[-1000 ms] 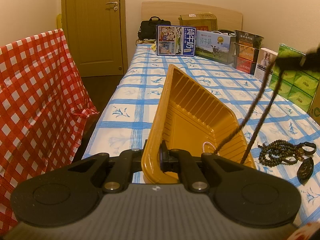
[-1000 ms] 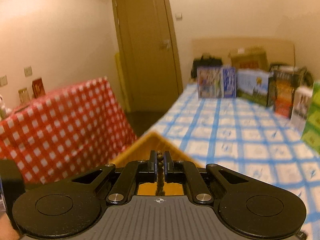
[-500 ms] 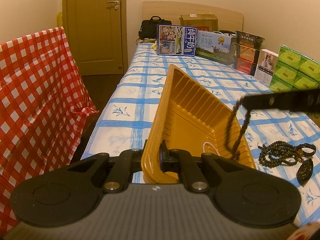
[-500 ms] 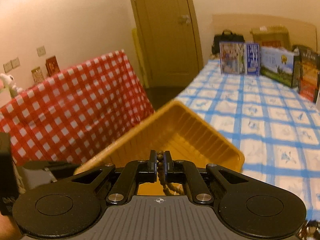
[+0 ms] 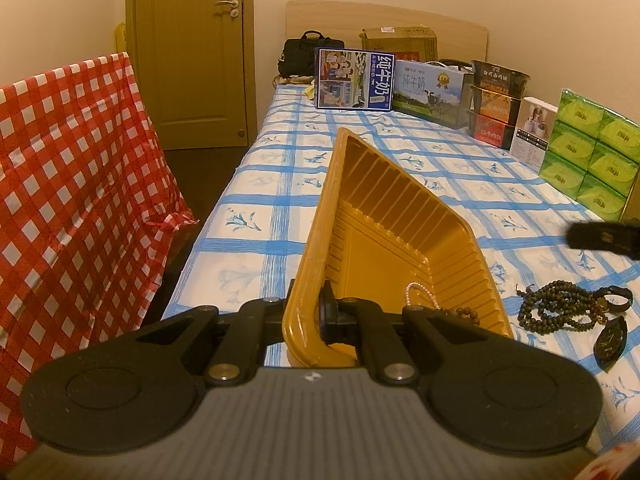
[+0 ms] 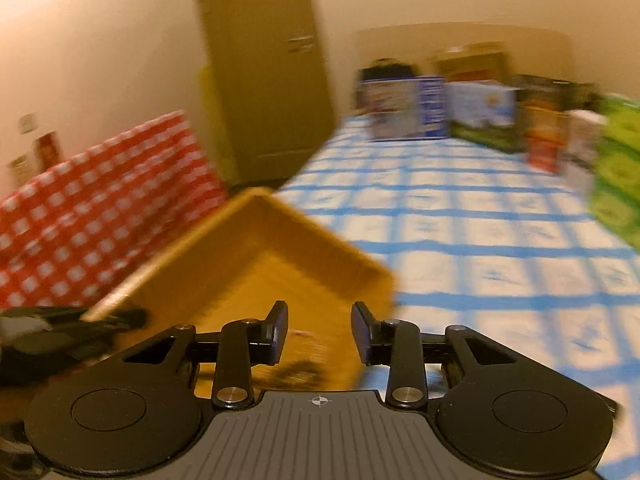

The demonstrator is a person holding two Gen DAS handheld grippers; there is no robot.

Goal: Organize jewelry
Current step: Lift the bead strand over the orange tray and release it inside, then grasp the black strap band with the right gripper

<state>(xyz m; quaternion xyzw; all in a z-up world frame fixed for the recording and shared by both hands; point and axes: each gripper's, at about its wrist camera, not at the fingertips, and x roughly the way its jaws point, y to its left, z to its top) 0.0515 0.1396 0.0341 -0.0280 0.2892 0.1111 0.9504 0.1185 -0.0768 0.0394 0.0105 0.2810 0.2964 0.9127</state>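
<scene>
Jewelry lies partly inside and partly beside a ribbed, mustard-yellow plastic tray [image 5: 384,236] that sits tilted on a bed covered by a blue-and-white checked sheet [image 5: 280,184]. The left gripper [image 5: 320,312] has its jaws pinched tight on the tray's near rim, one pad outside the wall and one inside, so the tray's left side stands raised. In the tray's low near corner rest a thin strand of small pale pearls [image 5: 420,294] and, just beside it, a string of dark brown wooden beads [image 5: 460,313].

The right gripper [image 6: 319,334] hovers above the tray's near end with its jaws partly apart; they have just been opening, and nothing is between them. Its view is smeared by motion blur, yet a dark clump of beads can be made out on the tray floor below the gap. In the left wrist view one black finger of this gripper [image 5: 604,236] pokes in from the right edge, above the bed.

On the sheet to the right of the tray lie a coiled heap of dark olive prayer beads [image 5: 556,312] and, touching it, a black wristwatch [image 5: 610,338]. Milk cartons [image 5: 354,79] and green tissue packs [image 5: 588,160] line the bed's far and right sides. A red-and-white checked cloth [image 5: 72,184] drapes over something to the left of the bed.
</scene>
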